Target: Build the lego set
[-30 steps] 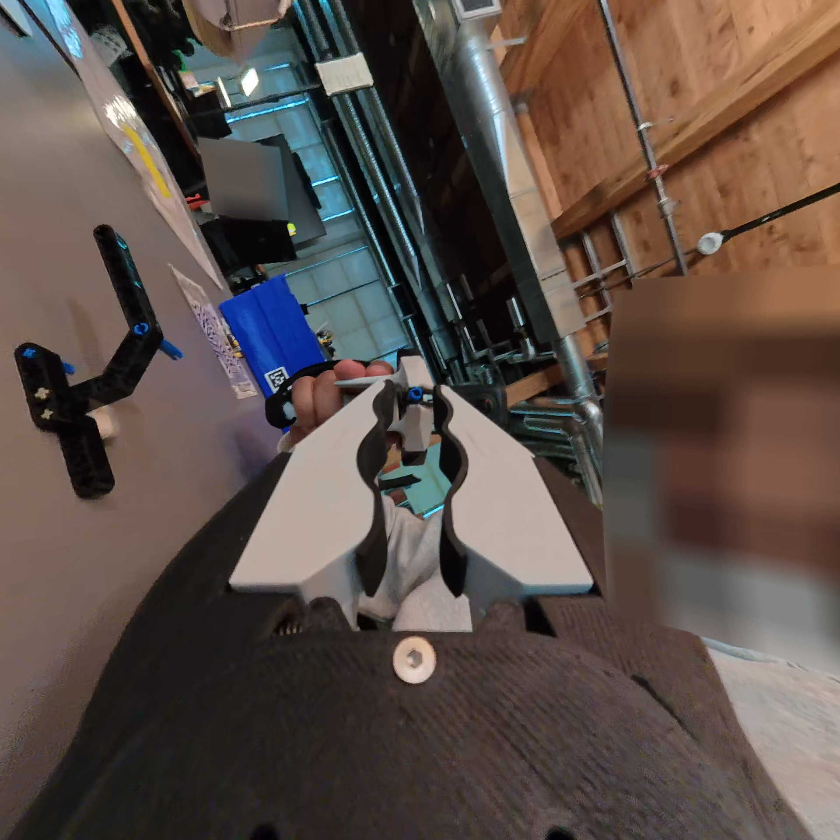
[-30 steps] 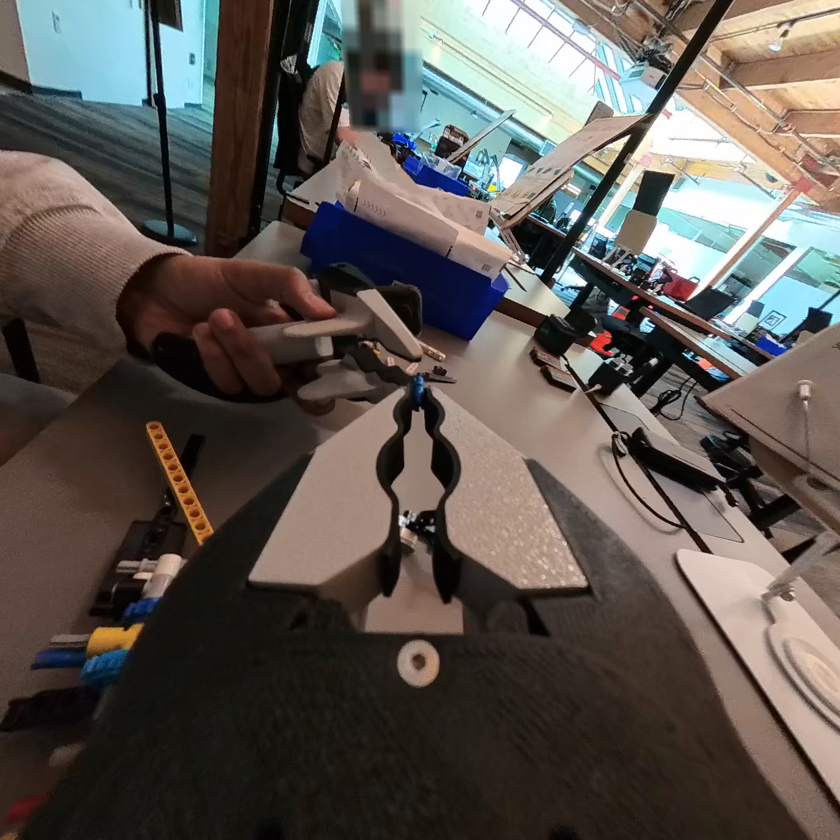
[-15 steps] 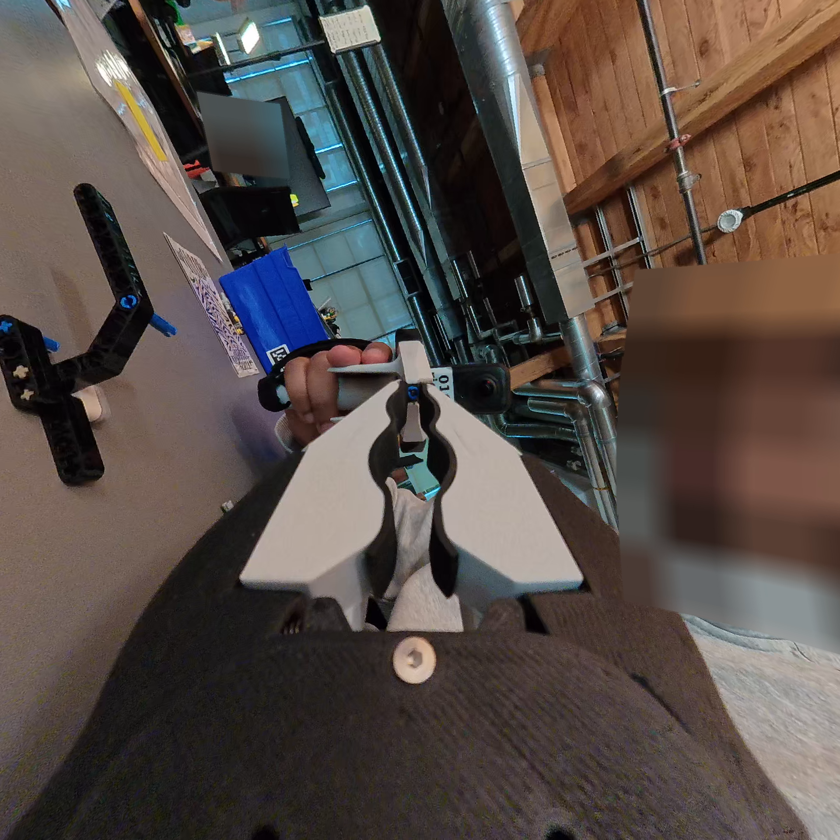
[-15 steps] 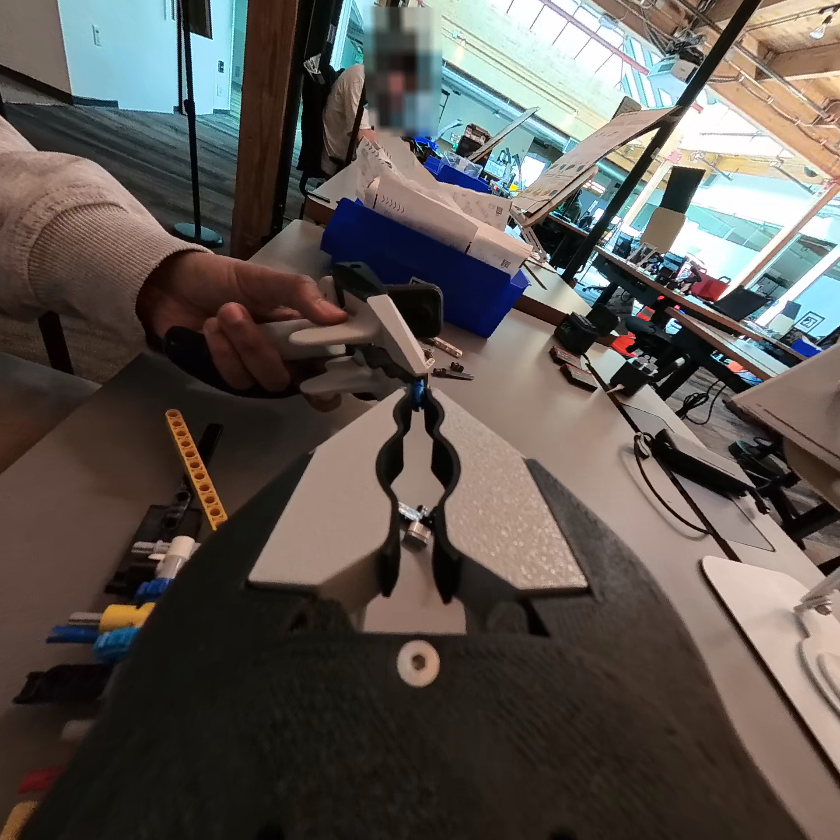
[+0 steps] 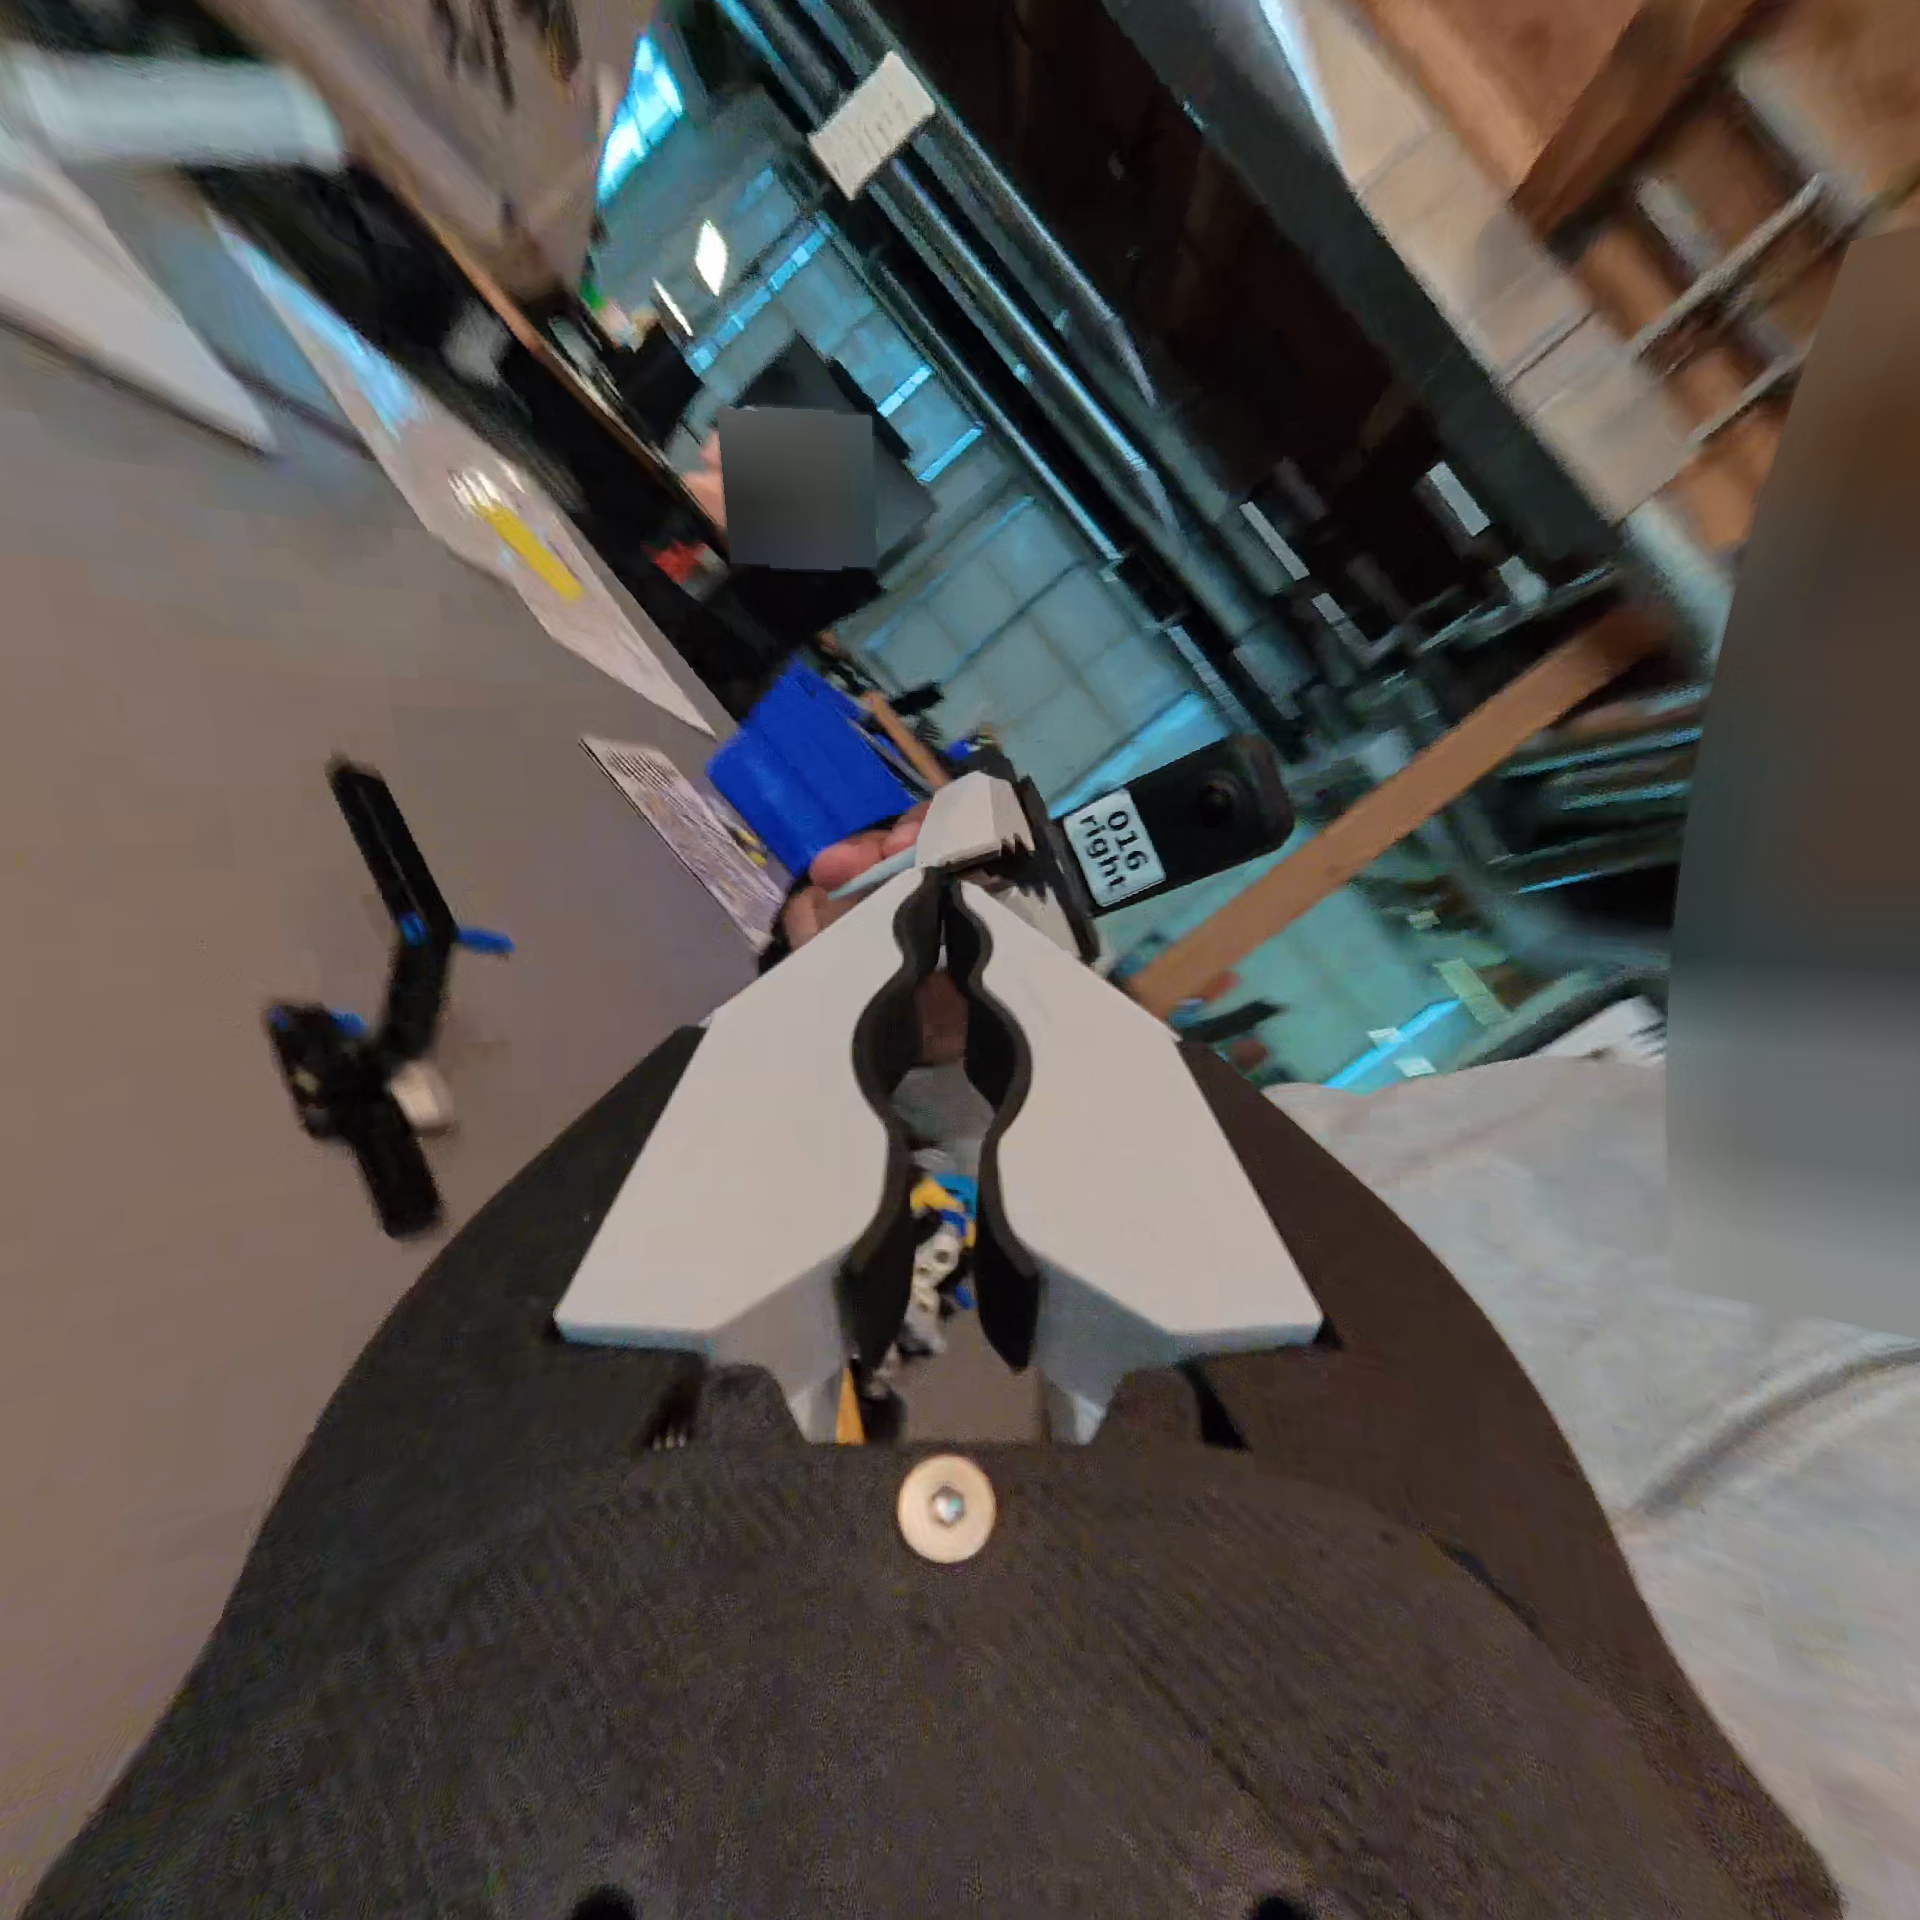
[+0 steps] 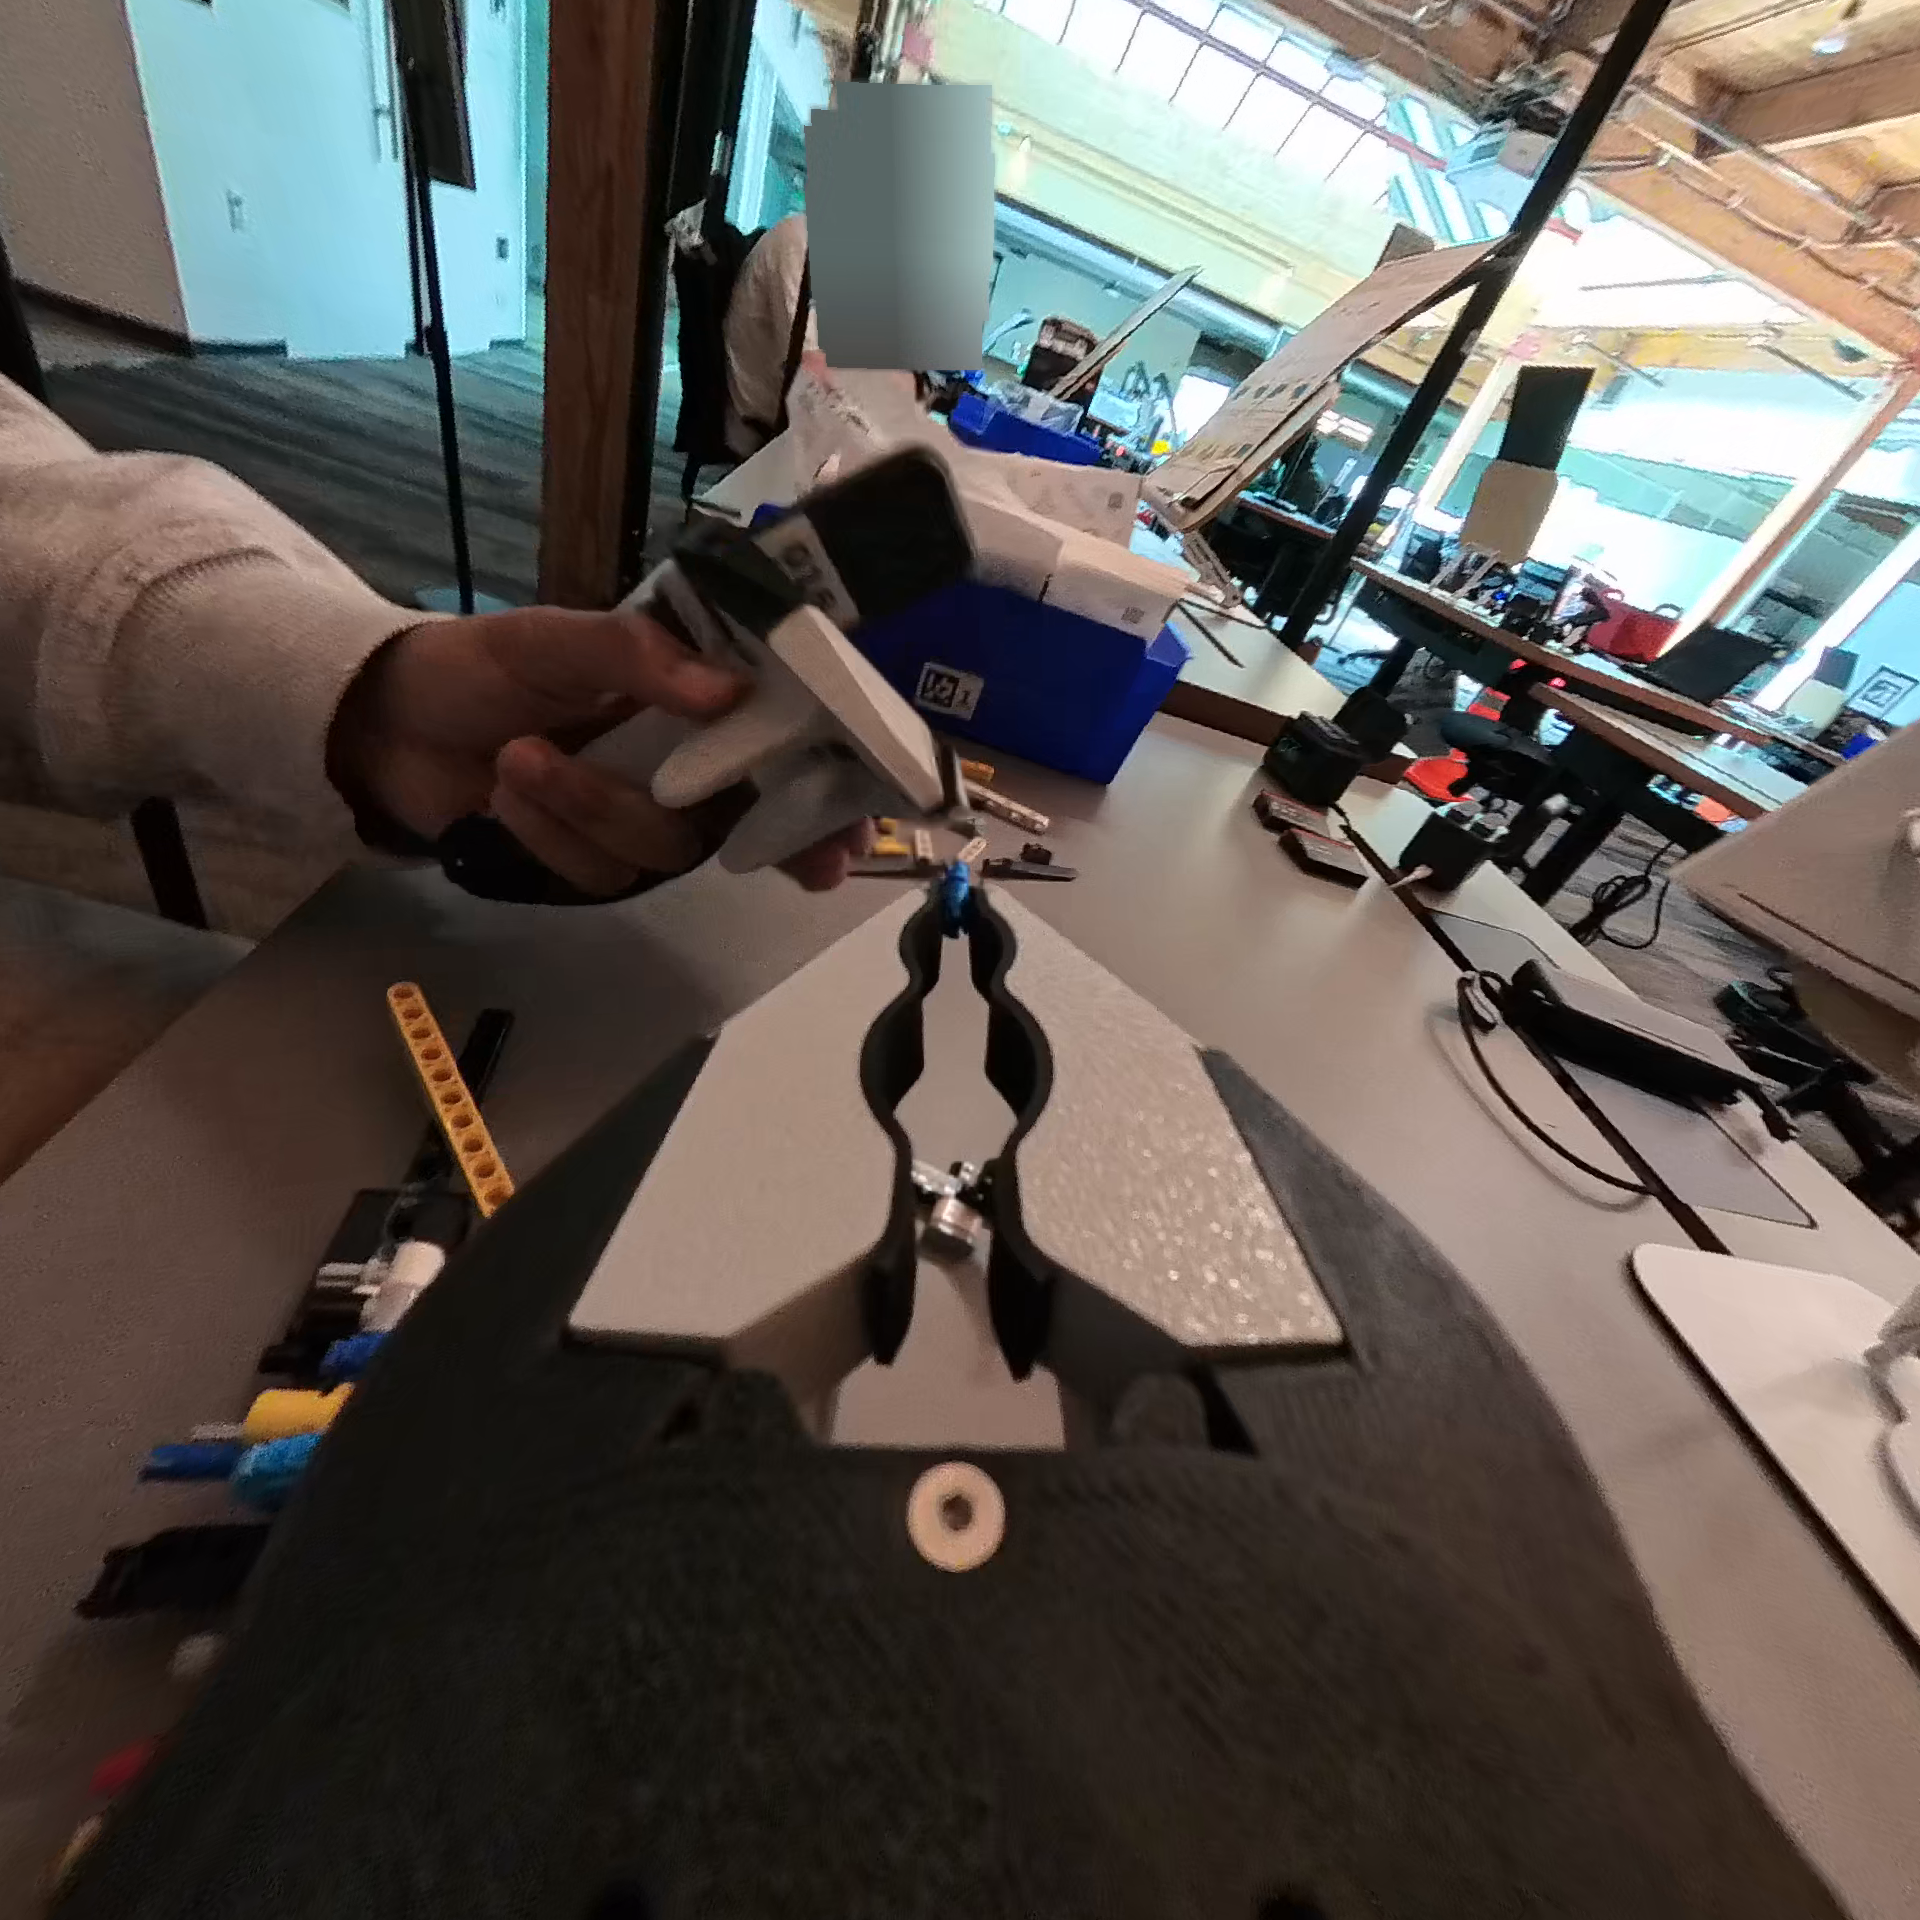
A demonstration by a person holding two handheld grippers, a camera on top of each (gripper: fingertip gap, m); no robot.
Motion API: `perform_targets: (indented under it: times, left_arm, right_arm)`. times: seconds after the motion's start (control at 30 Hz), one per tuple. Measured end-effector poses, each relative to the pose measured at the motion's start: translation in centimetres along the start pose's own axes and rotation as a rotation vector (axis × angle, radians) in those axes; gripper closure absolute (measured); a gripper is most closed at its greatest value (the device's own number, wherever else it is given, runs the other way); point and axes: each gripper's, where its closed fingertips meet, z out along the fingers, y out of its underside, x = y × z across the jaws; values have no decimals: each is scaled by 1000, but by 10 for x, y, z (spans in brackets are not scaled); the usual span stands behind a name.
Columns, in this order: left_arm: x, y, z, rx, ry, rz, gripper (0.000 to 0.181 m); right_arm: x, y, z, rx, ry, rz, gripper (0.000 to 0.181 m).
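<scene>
While you are pinching a small blue pin [image 6: 954, 906] at the very tips of your right gripper [image 6: 954, 920], the build itself is sitting only partly done — a black angled assembly [image 5: 379, 1023] with blue pins in it is lying on the grey table [image 5: 156, 727], well apart from both tools. Your right jaws are pressed onto that pin, holding it above the table. Your left gripper [image 5: 943, 902] is tipped sideways just beside the right one, its jaws drawn together at the tips; whether anything is caught between them, you cannot tell from these views, as motion blur is smearing the left view.

Judging by what is lying around, most of the set is waiting: a yellow holed beam [image 6: 449, 1101] and a cluster of black, blue, yellow and white parts [image 6: 301, 1382] are resting at your left, and a few small pieces [image 6: 971, 821] are scattered near the blue bin [image 6: 1023, 665]. The pin is probably going into the black assembly next — so the task looks to be at an early stage.
</scene>
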Motion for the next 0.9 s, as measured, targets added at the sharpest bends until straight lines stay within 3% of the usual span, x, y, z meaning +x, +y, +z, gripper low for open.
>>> perform_targets:
  times: [0.03, 0.1, 0.23, 0.3, 0.43, 0.5, 0.6, 0.7, 0.9]
  left_arm:
    - [4, -7, -3, 14, -41, 102, 181]
    - [12, -21, -10, 48, -138, 324, 181]
    - [11, -47, -35, 57, -575, 866, 181]
    - [21, -54, -38, 38, -694, 1127, 181]
    - [15, -69, -49, 195, -862, 1330, 181]
    - [-2, -57, -46, 128, -850, 1257, 181]
    - [-25, -43, -38, 75, -803, 893, 181]
    - [-53, -19, -26, -78, -757, 630, 181]
    - [-87, 4, 0, -225, -704, 529, 181]
  right_arm:
    - [4, -1, -2, 10, 11, 17, 178]
    - [13, -2, -6, 27, 37, 49, 178]
    - [29, 2, -12, 51, 79, 121, 179]
    - [36, 6, -14, 53, 100, 157, 178]
    - [52, 19, -18, 15, 164, 218, 179]
    - [61, 30, -20, -37, 207, 264, 179]
    - [68, 54, -26, -124, 234, 348, 179]
    - [72, 72, -30, -166, 240, 446, 179]
    - [65, 81, -23, -233, 243, 435, 179]
